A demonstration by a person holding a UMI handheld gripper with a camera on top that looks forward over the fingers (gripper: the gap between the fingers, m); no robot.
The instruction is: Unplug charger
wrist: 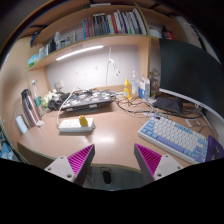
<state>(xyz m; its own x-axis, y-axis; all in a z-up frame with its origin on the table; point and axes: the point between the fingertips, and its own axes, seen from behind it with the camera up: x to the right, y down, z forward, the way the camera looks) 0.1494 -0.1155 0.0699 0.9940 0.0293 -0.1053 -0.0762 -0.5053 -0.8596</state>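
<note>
My gripper (115,160) is open and empty, its two magenta pads spread wide above the near edge of a wooden desk (112,132). A white power strip (76,125) with a yellowish plug or charger (84,122) on it lies on the desk, ahead of my left finger and well apart from it. A dark small object (106,177) lies low between the fingers, below the desk edge.
A keyboard with blue and white keys (172,136) lies ahead of my right finger. A dark monitor (185,70) stands at the right. A black flat device with cables (85,99) sits at the back, with bottles (133,88) beside it. Shelves with books (100,28) hang above.
</note>
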